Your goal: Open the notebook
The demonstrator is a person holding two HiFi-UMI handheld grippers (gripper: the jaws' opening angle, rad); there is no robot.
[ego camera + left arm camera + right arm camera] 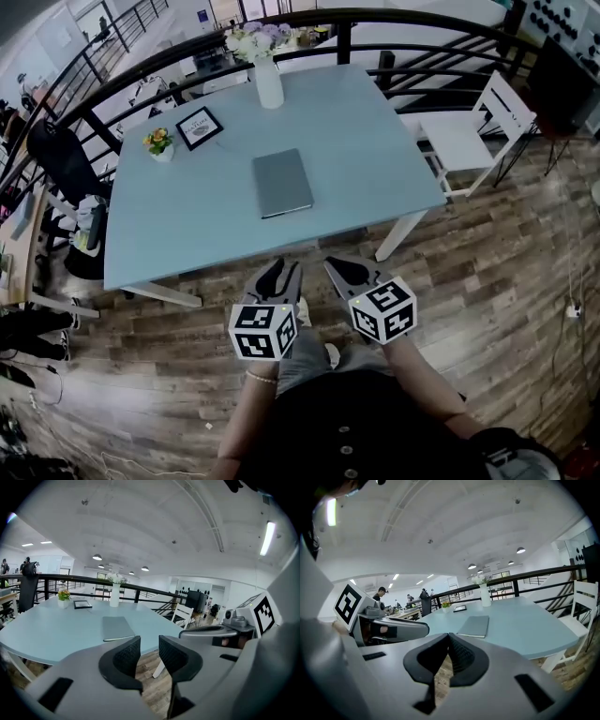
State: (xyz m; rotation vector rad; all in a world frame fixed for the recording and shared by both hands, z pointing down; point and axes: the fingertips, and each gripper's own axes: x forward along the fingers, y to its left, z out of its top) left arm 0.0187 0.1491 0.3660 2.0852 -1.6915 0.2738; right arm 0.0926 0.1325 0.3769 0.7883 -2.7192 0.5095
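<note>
A closed grey notebook (281,183) lies flat near the middle of the light blue table (187,234). It also shows in the left gripper view as the notebook (117,627) and in the right gripper view as the notebook (474,626). Both grippers hang side by side over the wooden floor, short of the table's near edge and well apart from the notebook. My left gripper (284,272) (149,641) is open with a gap and nothing between its jaws. My right gripper (332,265) (448,637) is shut with its pads touching and nothing in it.
On the far side of the table stand a white vase of flowers (268,82), a framed card (199,127) and a small flower pot (159,142). A white chair (473,131) is at the right, a black chair (56,159) at the left, and a dark railing (412,23) behind.
</note>
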